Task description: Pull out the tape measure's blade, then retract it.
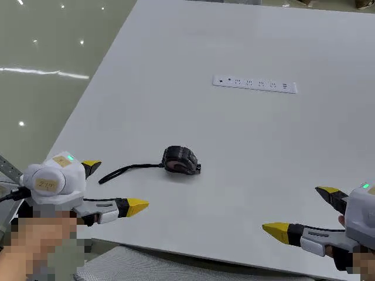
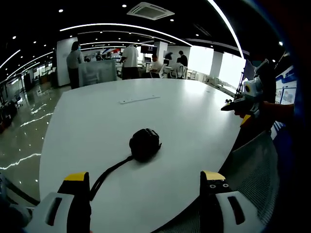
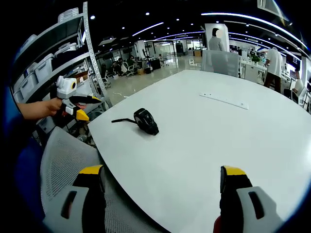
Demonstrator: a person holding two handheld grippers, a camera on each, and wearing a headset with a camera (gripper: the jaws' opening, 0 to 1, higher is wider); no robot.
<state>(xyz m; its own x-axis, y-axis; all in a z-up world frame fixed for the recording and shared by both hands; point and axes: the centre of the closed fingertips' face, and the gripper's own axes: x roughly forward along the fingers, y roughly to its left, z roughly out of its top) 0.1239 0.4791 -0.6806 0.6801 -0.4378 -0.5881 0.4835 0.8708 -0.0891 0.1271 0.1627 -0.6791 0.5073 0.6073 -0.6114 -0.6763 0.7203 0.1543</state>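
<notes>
A black tape measure (image 1: 180, 160) lies on the white table (image 1: 246, 129), its black wrist strap (image 1: 126, 170) trailing to the left. No blade shows pulled out. My left gripper (image 1: 115, 185) hovers open at the table's near left edge, a short way left of the strap. My right gripper (image 1: 302, 211) is open over the near right edge, well apart from the tape measure. In the left gripper view the tape measure (image 2: 145, 143) sits ahead between the yellow-tipped jaws, my left gripper (image 2: 145, 180) holding nothing. The right gripper view has the tape measure (image 3: 146, 121) far ahead, my right gripper (image 3: 163, 175) open.
A white power strip (image 1: 255, 84) lies flat farther back on the table. A grey mesh chair back (image 1: 126, 266) sits below the near edge. Shelving (image 3: 53, 53) stands at the left of the right gripper view. People stand beyond the table's far end (image 2: 130, 60).
</notes>
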